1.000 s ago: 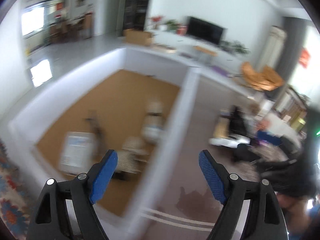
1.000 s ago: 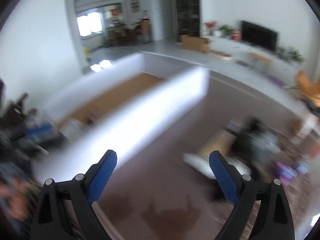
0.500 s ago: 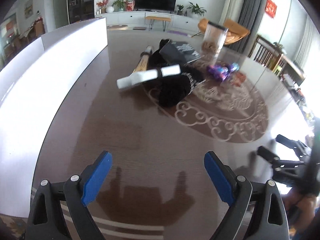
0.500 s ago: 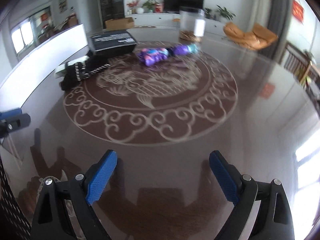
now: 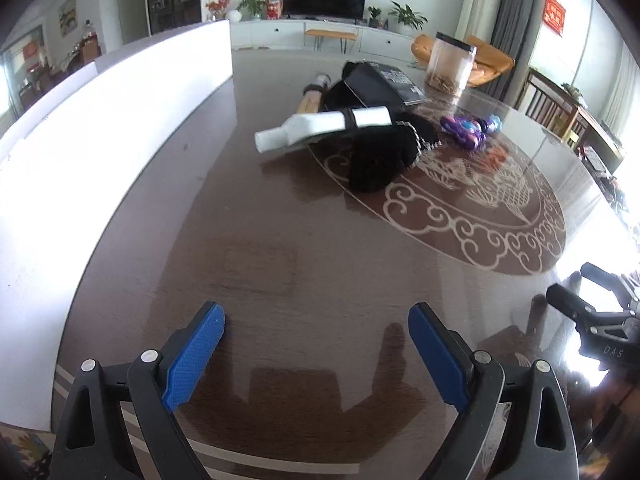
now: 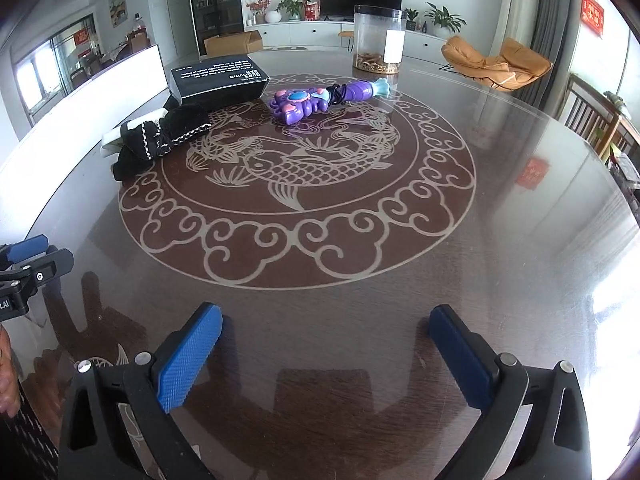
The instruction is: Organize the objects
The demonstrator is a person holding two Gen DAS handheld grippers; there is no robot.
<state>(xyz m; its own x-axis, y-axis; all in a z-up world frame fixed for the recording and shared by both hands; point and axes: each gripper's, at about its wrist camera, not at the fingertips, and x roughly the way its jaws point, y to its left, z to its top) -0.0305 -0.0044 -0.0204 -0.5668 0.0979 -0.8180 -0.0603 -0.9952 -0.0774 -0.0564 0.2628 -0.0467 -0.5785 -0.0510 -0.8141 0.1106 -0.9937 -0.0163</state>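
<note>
Left tongs: standing wide apart, nothing between the blue pads, hovering over bare bench near the near edge; the jaws have just been opening.
Right tongs: also gaping, empty, over the near edge; these too have just been opening further.
Bench: dark, glossy, throwing back reflections; a pale carp medallion is filling the middle. It is looking slick, so things may skid when nudged.
Pile: sitting across the far side of the bench, toward the left edge, well apart from both tongs.
Box: black, stiff, probably light; taking it across its short sides looks best.
Cloth: black, soft, trimmed with chain; it will likely sag, so pinch a bunched fold.
White tube: lying on the cloth, a band round it; smooth, likely to roll, so grip mid-length.
Toy: purple plastic, rigid and light; the narrow tail end is offering a hold.
Jar: clear, upright by the far edge, little inside; slippery and possibly breakable.
Room: a white panel is running along the left edge; TV, plants and orange chair are sitting beyond.
</note>
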